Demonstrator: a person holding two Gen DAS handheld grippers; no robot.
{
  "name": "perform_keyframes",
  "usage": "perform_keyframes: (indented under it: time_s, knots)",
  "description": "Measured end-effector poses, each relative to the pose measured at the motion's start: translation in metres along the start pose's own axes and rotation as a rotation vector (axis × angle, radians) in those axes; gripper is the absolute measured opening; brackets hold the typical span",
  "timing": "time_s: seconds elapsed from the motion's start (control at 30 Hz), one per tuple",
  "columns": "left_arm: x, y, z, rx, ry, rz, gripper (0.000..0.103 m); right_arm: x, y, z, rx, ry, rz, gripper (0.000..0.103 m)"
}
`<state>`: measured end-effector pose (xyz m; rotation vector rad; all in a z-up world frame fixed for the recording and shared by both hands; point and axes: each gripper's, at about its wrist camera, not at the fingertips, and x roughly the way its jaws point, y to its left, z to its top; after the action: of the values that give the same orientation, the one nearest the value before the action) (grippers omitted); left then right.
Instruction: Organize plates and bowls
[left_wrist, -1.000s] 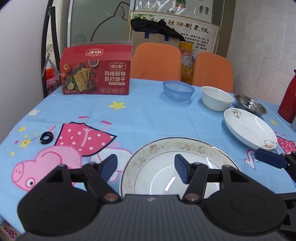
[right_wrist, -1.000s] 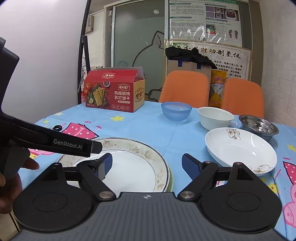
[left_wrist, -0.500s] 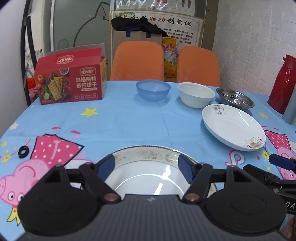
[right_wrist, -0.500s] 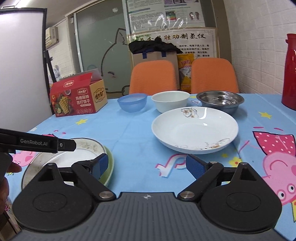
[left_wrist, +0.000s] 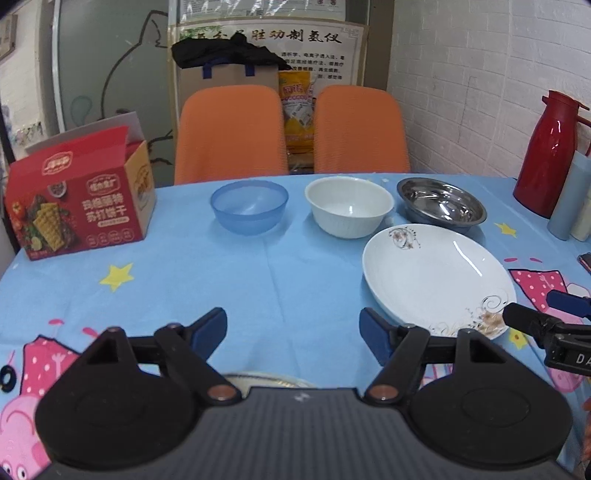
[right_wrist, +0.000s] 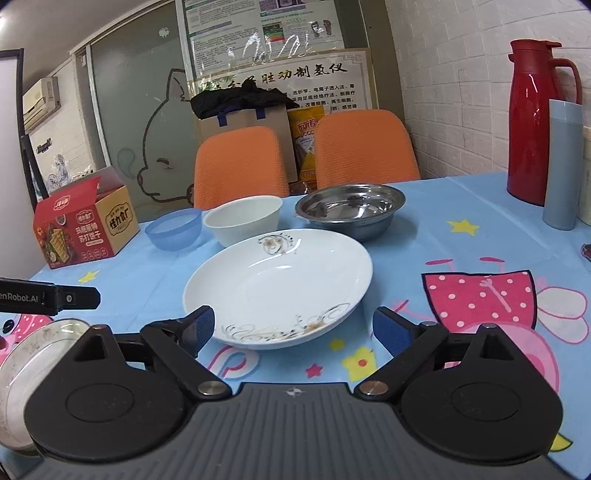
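Nearest, at lower left of the right wrist view: gold-rimmed dinner plate (right_wrist: 22, 354), flat on the table, mostly hidden behind gripper body; only a sliver of its rim (left_wrist: 258, 378) visible in the left wrist view. Beyond it, white deep plate (right_wrist: 279, 286) with floral trim, rim up, oval in both views, long axis running left-near to right-far in the left wrist view (left_wrist: 437, 277). Farther back, a row of three bowls, all mouth up: blue plastic bowl (left_wrist: 249, 206), white ceramic bowl (left_wrist: 349, 205), steel bowl (left_wrist: 441, 205) just behind the deep plate's far rim.

Surface: table under blue cartoon-pig tablecloth (left_wrist: 288, 273). Red cracker box (left_wrist: 79, 206) at far left, flap open. Red thermos jug (right_wrist: 537, 125) and pale blue flask (right_wrist: 561, 162) at far right. Behind, two orange chairs (left_wrist: 231, 133), cardboard box with dark cloth on top, poster, white brick wall.

Left gripper (left_wrist: 293, 328): fingers spread wide, holding nothing, over bare cloth. Right gripper (right_wrist: 293, 326): fingers spread wide, empty, straddling near edge of deep plate; contact with the rim not discernible.
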<state>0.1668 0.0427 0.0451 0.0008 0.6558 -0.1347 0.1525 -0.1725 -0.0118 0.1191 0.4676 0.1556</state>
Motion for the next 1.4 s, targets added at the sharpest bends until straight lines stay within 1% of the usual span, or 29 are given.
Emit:
perform_keyframes:
  time_s: [0.07,0.1,0.17,0.23,0.4,0.53,0.67,0.77,0.87,1.0,1.07,1.13,1.17,1.2,1.3,1.4]
  knots:
    - [0.016,-0.002,0.013,-0.014,0.016,-0.069,0.072,0.009,-0.007,0.006,-0.01,0.004,-0.018,0.103]
    - [0.026,-0.004,0.018,-0.028,0.033,-0.092,0.072,0.013,-0.009,0.009,-0.015,0.007,-0.028,0.103]
    - [0.046,-0.011,0.025,-0.032,0.065,-0.111,0.072,0.025,-0.014,0.014,-0.022,0.035,-0.044,0.103]
    - [0.064,-0.02,0.028,-0.022,0.095,-0.115,0.072,0.036,-0.018,0.015,-0.018,0.055,-0.043,0.103]
    - [0.101,-0.032,0.036,-0.051,0.154,-0.197,0.072,0.061,-0.02,0.013,-0.013,0.12,-0.031,0.103]
    - [0.123,-0.039,0.039,-0.062,0.191,-0.204,0.072,0.075,-0.02,0.013,-0.021,0.168,-0.015,0.103]
    - [0.131,-0.043,0.036,-0.062,0.211,-0.202,0.072,0.076,-0.021,0.012,-0.034,0.173,0.006,0.103]
    - [0.131,-0.044,0.035,-0.057,0.201,-0.193,0.072,0.078,-0.019,0.013,-0.07,0.187,0.02,0.103]
    - [0.13,-0.045,0.034,-0.056,0.195,-0.179,0.071,0.077,-0.019,0.013,-0.065,0.186,0.021,0.103]
    - [0.129,-0.057,0.03,0.004,0.183,-0.135,0.07,0.082,-0.013,0.014,-0.078,0.189,0.006,0.103]
    - [0.128,-0.058,0.029,0.01,0.175,-0.144,0.065,0.084,-0.01,0.015,-0.089,0.189,0.006,0.103]
    - [0.127,-0.061,0.03,0.013,0.177,-0.166,0.051,0.085,-0.01,0.016,-0.1,0.178,0.002,0.103]
    - [0.127,-0.064,0.031,0.021,0.184,-0.18,0.05,0.084,-0.01,0.016,-0.099,0.165,0.01,0.103]
    - [0.127,-0.066,0.031,0.022,0.186,-0.168,0.05,0.083,-0.01,0.016,-0.094,0.159,0.002,0.103]
    - [0.125,-0.065,0.032,0.009,0.201,-0.173,0.048,0.082,-0.008,0.016,-0.081,0.152,-0.029,0.103]
    - [0.112,-0.067,0.031,0.029,0.178,-0.173,0.048,0.075,-0.007,0.015,-0.076,0.144,-0.037,0.103]
